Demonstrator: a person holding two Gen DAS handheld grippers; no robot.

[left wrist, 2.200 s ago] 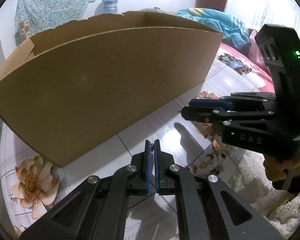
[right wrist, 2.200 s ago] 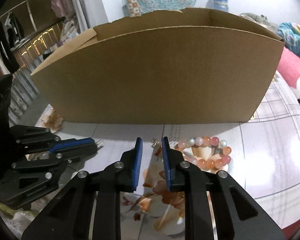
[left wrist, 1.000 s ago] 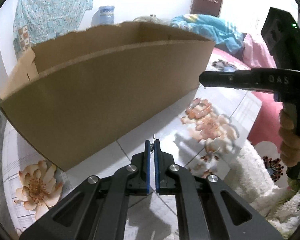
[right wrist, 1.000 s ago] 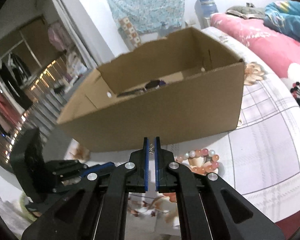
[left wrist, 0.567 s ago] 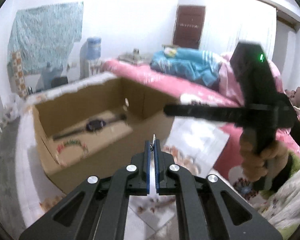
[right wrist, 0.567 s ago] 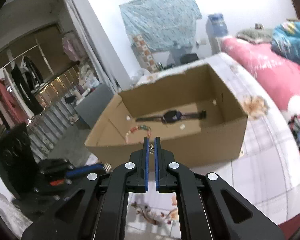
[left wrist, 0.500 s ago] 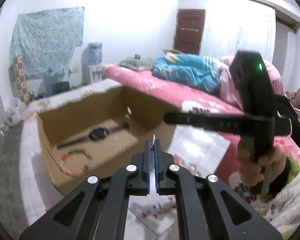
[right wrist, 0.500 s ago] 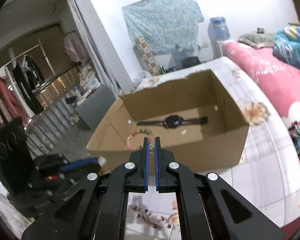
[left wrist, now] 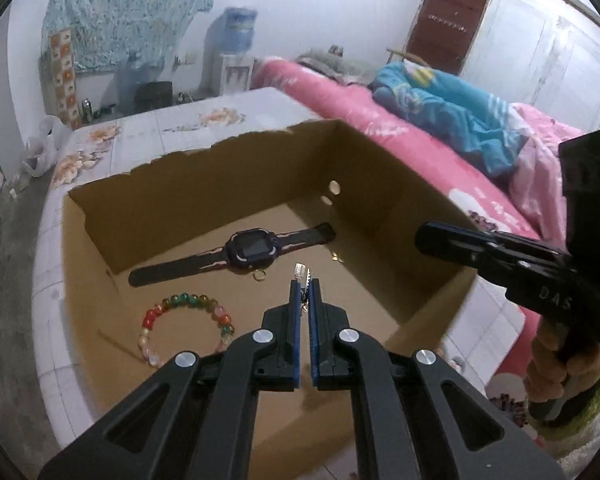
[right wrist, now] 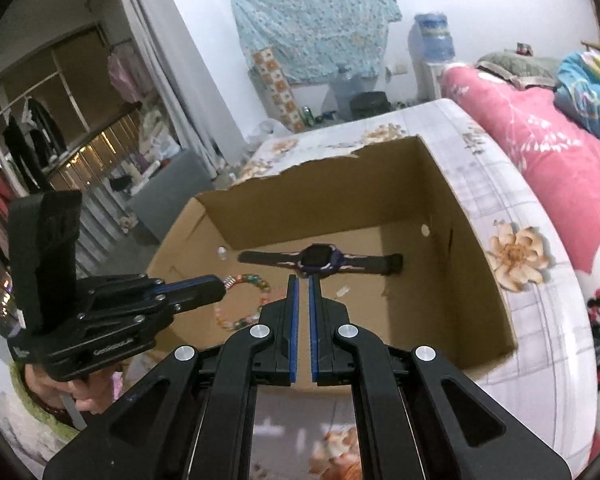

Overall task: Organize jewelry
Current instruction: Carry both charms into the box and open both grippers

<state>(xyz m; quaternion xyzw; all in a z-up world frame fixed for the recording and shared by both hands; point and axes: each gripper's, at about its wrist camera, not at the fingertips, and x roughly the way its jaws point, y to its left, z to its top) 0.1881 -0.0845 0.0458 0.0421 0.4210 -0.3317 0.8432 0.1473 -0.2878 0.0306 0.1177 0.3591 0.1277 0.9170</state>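
The left gripper hung over the open cardboard box, its fingers clamped on a small toothed metal piece that poked past the tips. The right gripper was over the same box with its fingers pressed together; whether anything was between them could not be told.

The held piece was tiny and pinched only at its edge, so a tilt or a jolt might have let it slip out. The two grippers were also close together and could have knocked each other.

Inside the box lay one watch, one bead bracelet and two small gold pieces.
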